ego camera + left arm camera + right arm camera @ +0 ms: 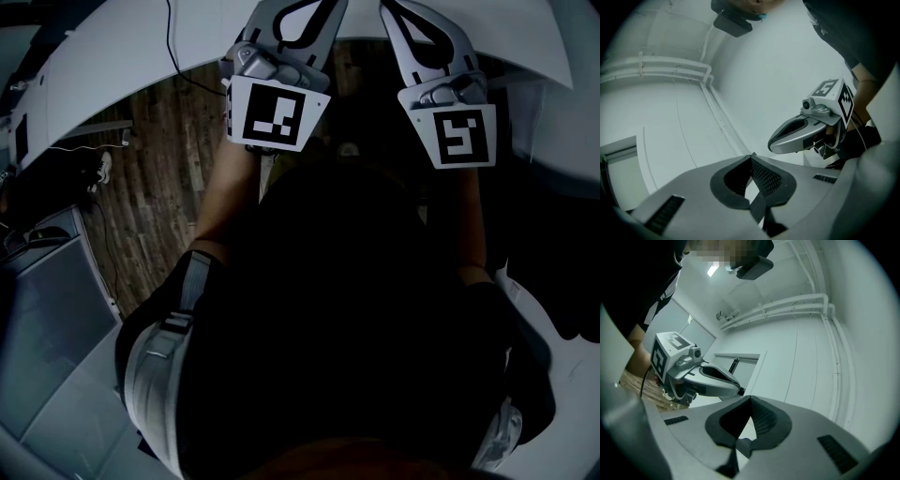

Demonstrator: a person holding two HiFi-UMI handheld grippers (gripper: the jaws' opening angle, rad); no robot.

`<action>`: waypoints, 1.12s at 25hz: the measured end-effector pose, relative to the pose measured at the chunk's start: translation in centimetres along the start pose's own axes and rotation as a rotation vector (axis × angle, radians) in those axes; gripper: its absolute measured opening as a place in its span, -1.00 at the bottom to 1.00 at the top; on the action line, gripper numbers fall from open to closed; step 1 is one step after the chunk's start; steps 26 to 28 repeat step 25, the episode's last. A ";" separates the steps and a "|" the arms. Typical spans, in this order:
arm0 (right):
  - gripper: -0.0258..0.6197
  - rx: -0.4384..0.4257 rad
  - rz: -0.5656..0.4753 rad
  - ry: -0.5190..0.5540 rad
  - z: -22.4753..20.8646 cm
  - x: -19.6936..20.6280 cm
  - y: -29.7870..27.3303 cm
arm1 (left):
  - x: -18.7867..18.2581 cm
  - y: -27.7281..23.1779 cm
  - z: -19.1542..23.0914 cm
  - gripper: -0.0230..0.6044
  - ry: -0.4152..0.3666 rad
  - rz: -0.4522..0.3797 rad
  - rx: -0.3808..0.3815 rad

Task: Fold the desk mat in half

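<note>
No desk mat shows in any view. In the head view both grippers are held up side by side in front of the person's dark torso, over the edge of a white table (141, 56). My left gripper (298, 11) and my right gripper (419, 14) reach past the top of that view. In the left gripper view my left gripper (751, 157) is shut with its tips touching and nothing between them, pointing at a white wall. In the right gripper view my right gripper (750, 399) is likewise shut and holds nothing.
A wooden floor (159, 169) with a thin cable lies below the table edge at left. A grey flat surface (47, 319) sits at lower left. White pipes (797, 303) run along the wall. Each gripper view shows the other gripper beside it.
</note>
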State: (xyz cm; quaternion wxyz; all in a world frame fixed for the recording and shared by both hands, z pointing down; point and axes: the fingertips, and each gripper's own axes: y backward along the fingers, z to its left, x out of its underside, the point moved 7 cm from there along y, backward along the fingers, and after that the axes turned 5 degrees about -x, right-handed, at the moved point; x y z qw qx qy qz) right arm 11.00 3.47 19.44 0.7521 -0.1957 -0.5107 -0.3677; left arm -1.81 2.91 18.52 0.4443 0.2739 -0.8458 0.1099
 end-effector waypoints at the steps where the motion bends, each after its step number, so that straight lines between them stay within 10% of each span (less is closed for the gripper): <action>1: -0.83 0.000 0.008 0.004 0.0 0.1 -0.1 | 0.1 0.0 0.0 -0.89 0.000 -0.002 0.002; 28: -0.83 0.006 0.009 0.010 0.2 0.1 -0.4 | 0.5 0.1 -0.3 -0.89 -0.009 0.007 0.006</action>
